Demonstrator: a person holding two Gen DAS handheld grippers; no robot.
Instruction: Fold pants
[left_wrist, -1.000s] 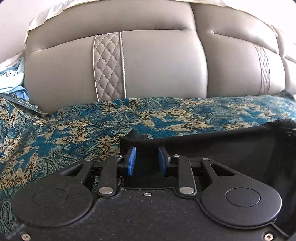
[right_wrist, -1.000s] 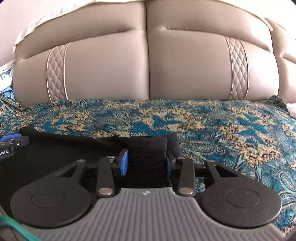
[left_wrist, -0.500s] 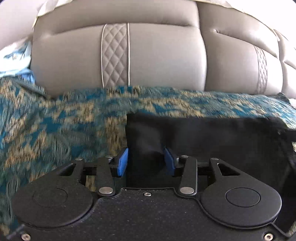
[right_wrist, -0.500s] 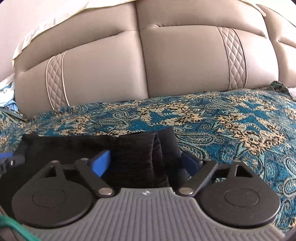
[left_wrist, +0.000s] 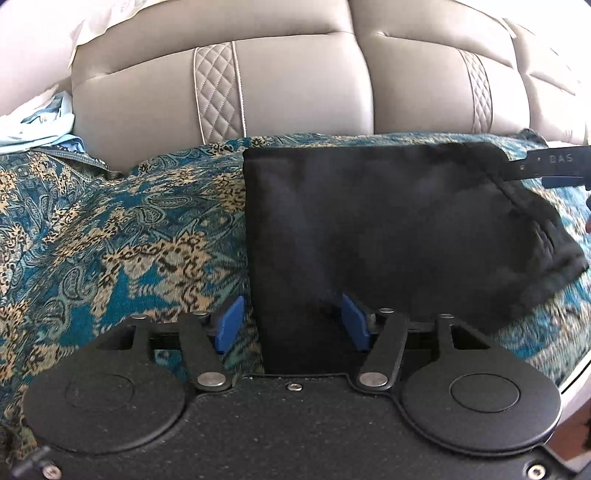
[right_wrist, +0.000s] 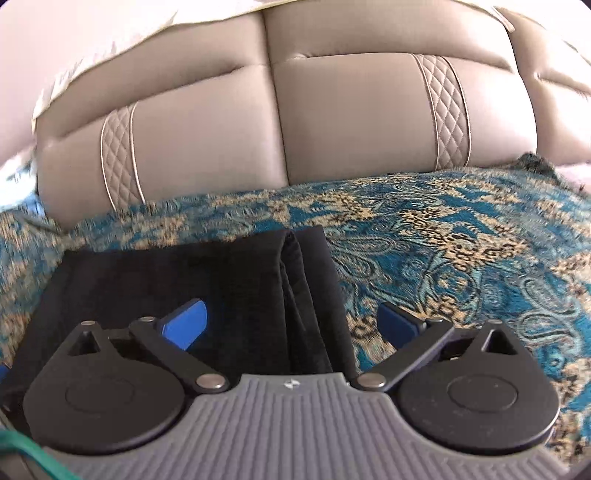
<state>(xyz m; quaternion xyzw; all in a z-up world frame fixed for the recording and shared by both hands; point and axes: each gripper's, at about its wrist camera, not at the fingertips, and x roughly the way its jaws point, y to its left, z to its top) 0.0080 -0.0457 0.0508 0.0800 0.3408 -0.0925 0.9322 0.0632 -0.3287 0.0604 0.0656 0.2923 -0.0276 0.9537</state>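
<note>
The black pants (left_wrist: 388, 221) lie folded into a flat rectangle on the patterned sofa cover. My left gripper (left_wrist: 293, 325) is open, its blue pads either side of the pants' near left edge, with gaps to the cloth. My right gripper (right_wrist: 291, 325) is wide open over the pants (right_wrist: 229, 291), whose layered right edge runs between its pads. In the left wrist view the right gripper's tip (left_wrist: 554, 162) shows at the pants' far right corner, where the cloth is bunched.
A blue and gold paisley cover (right_wrist: 461, 251) spreads over the sofa seat. The beige leather backrest (left_wrist: 303, 85) rises behind. Pale blue clothes (left_wrist: 33, 125) lie at the far left.
Both grippers opened and let go of the pants. Both drew back, so more of the folded pants shows in each view.
</note>
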